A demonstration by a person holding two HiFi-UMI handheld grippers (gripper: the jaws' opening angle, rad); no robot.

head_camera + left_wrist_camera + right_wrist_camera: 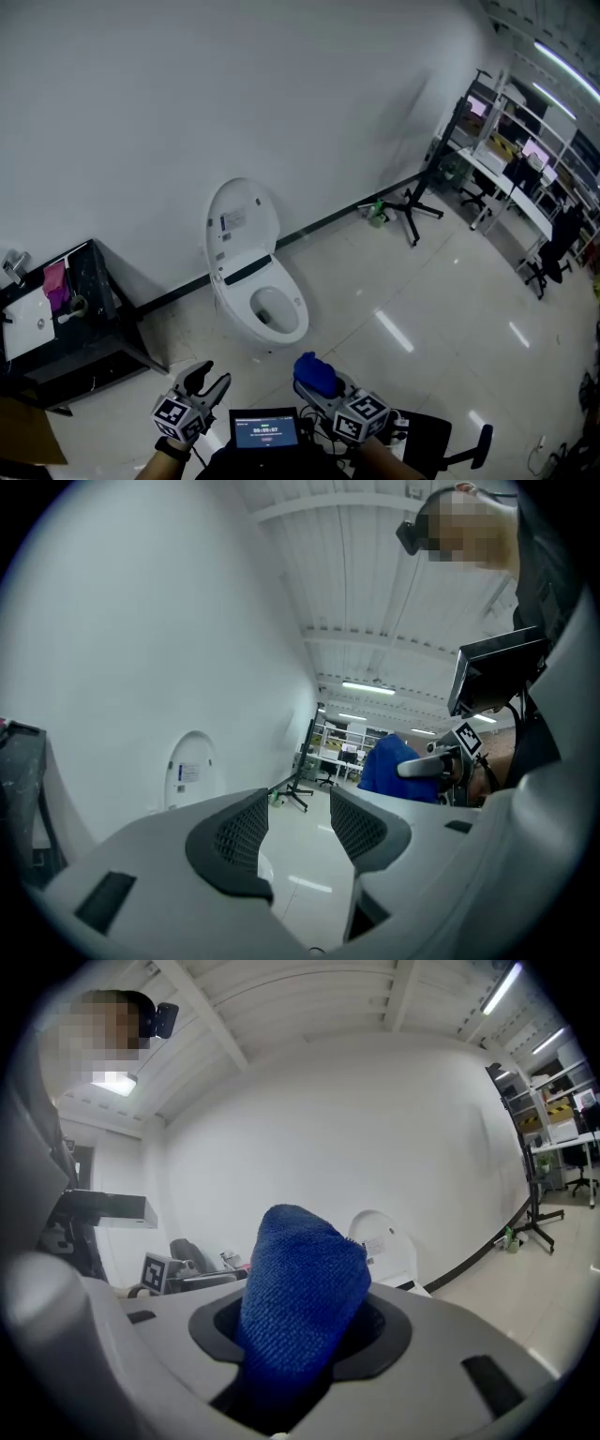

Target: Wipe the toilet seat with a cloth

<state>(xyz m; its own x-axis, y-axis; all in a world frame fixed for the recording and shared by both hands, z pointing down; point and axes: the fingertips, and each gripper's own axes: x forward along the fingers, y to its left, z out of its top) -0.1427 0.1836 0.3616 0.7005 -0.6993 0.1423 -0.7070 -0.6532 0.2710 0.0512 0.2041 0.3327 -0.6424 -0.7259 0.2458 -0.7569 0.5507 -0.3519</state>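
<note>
My right gripper (300,1326) is pale grey with black pads (386,1327); the cloth (302,1283) in it is deep blue, finely ribbed. My left gripper (298,825) is the same grey and black. Marker cubes (176,412): black-and-white squares. Toilet (258,202): white, before a white wall (187,94) with black skirting (328,222).

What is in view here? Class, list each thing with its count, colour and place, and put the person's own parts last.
toilet: one, white, lid up, against the wall.
cabinet: one, black, left of the toilet.
tripod stand: one, black, by the wall, right of the toilet.
desks: white, far right; count unclear.
screen: one, black, bottom centre.
cloth: one, blue, lower centre, held in jaws.
left gripper: one, grey, lower left, jaws apart, empty.
right gripper: one, grey, lower right, jaws shut on the cloth.
</note>
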